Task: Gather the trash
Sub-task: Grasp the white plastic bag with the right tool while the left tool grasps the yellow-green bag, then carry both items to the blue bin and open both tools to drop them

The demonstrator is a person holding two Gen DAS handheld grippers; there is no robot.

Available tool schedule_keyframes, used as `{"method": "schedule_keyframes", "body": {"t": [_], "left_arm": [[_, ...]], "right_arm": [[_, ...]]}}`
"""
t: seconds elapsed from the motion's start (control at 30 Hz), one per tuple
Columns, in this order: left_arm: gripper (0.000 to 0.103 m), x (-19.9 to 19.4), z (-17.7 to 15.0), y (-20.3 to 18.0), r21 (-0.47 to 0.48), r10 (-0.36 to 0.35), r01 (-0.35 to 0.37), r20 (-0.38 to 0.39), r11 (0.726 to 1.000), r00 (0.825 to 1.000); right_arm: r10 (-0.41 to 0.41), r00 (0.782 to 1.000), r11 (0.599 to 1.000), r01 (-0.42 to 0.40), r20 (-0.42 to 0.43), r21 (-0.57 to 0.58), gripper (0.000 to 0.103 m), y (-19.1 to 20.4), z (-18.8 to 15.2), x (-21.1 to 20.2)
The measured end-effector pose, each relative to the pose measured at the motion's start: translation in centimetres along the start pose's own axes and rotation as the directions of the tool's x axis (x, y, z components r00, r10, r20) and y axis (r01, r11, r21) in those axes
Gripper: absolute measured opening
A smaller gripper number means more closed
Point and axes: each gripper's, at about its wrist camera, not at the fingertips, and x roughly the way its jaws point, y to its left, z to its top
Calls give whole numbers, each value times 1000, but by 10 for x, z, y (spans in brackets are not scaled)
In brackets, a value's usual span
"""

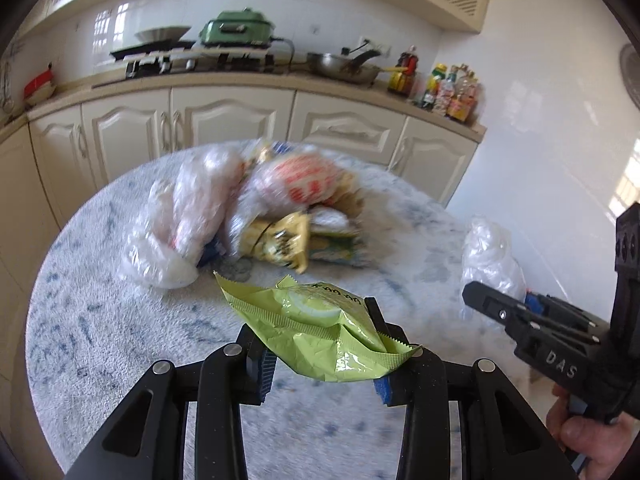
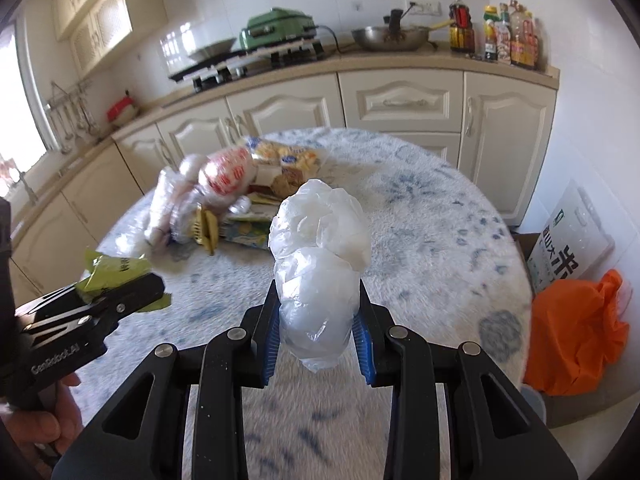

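My left gripper (image 1: 320, 344) is shut on a crumpled green snack wrapper (image 1: 316, 328) and holds it above the round table (image 1: 120, 340). The same gripper and wrapper (image 2: 116, 272) show at the left of the right wrist view. My right gripper (image 2: 318, 320) is shut on a bunched clear plastic bag (image 2: 320, 256), held upright above the table (image 2: 440, 248). That bag (image 1: 492, 256) and gripper also show at the right of the left wrist view. A pile of plastic bags and snack wrappers (image 1: 256, 208) lies at the table's far side; it also shows in the right wrist view (image 2: 232, 192).
An orange bag (image 2: 576, 332) lines a bin on the floor right of the table, beside a white printed sack (image 2: 572, 240). Cream kitchen cabinets (image 1: 224, 120) with a stove, green cooker (image 1: 240, 28), pan and bottles run behind the table.
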Motion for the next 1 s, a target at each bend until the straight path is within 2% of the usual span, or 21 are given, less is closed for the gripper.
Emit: {"method": "schedule_keyframes", "body": {"t": [0.13, 0.33, 0.47, 0.6, 0.73, 0.87, 1.0], "left_arm": [[35, -15, 7, -27, 49, -36, 34, 31, 998, 999], [35, -18, 17, -77, 119, -114, 109, 41, 987, 993], [35, -11, 19, -115, 183, -174, 165, 35, 969, 984], [35, 1, 18, -165, 257, -243, 235, -4, 937, 970], [35, 24, 14, -216, 318, -308, 314, -69, 895, 949], [35, 63, -3, -276, 359, -358, 402, -185, 843, 915], [35, 110, -23, -319, 374, -352, 448, -299, 812, 887]], "right_arm": [[5, 999, 1000, -6, 50, 31, 32, -16, -3, -32], [-36, 992, 997, 28, 120, 69, 32, -48, -2, -78], [-109, 982, 990, 93, 154, 107, 32, -79, -7, -107], [-186, 969, 972, 156, 166, 178, 32, -119, -22, -131], [-271, 954, 938, 232, 130, 256, 32, -167, -46, -145], [-332, 942, 889, 293, 56, 351, 32, -219, -78, -146], [-354, 935, 844, 330, -23, 423, 32, -263, -112, -138]]}}
